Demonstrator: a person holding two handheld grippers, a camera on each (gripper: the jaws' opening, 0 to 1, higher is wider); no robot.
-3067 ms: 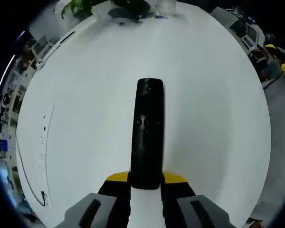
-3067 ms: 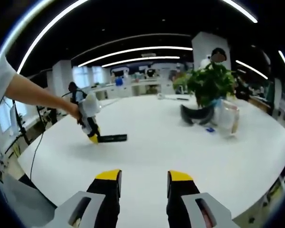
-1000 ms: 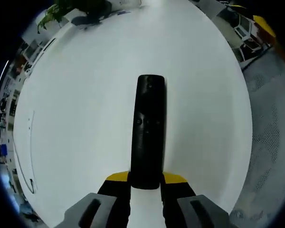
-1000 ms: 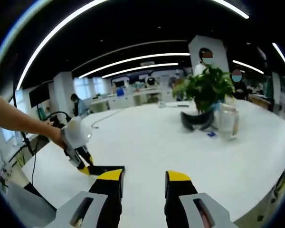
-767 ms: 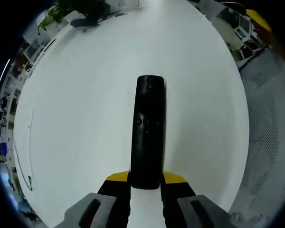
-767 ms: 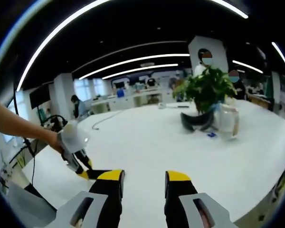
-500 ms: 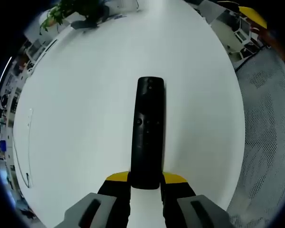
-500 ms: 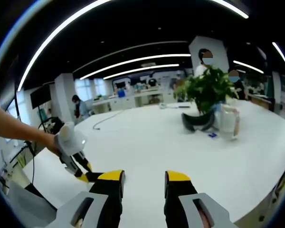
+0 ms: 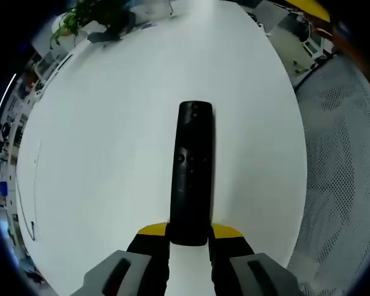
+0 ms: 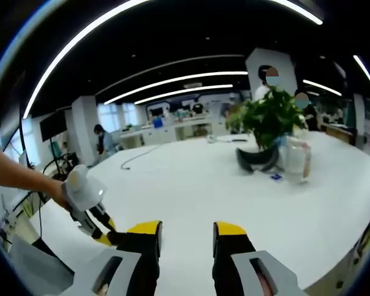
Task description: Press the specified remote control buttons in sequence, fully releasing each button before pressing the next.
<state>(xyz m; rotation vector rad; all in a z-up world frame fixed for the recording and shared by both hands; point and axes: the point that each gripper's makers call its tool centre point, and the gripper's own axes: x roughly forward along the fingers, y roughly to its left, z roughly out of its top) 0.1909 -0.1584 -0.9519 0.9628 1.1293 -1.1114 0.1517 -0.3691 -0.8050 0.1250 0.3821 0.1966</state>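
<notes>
Since three seconds ago the left tongs [image 9: 189,237] have carried the remote [image 9: 191,172] nearer the counter's [image 9: 111,123] edge: in the left gripper view the grey mesh flooring [image 9: 339,172] now takes up far more of the right side, while the remote sits exactly as before between the yellow tips. In the right gripper view the left tongs [image 10: 105,237], held in a gloved hand [image 10: 81,190], have dropped from mid-left to low left, just beside the right tongs' own left jaw.

Left tongs: clamped on the remote's near end, the black body running straight ahead of the jaws, apparently lifted over the white counter. A ring of buttons shows halfway along it, one small button near the far tip.

Right tongs [image 10: 185,237]: jaws apart with nothing between them, raised above the counter and aimed across the room. Well ahead and to the right stand a potted plant [image 10: 268,120] and a clear jug [image 10: 298,159].

By my judgement the remote is light, rigid plastic with a smooth, somewhat slippery shell. Held only at its tail, it would likely lever downward under a press near the far end, so the clamp needs to stay firm across the narrow sides, clear of the buttons; pressing with one tong tip, straight down, looks safest. No press is under way yet.
</notes>
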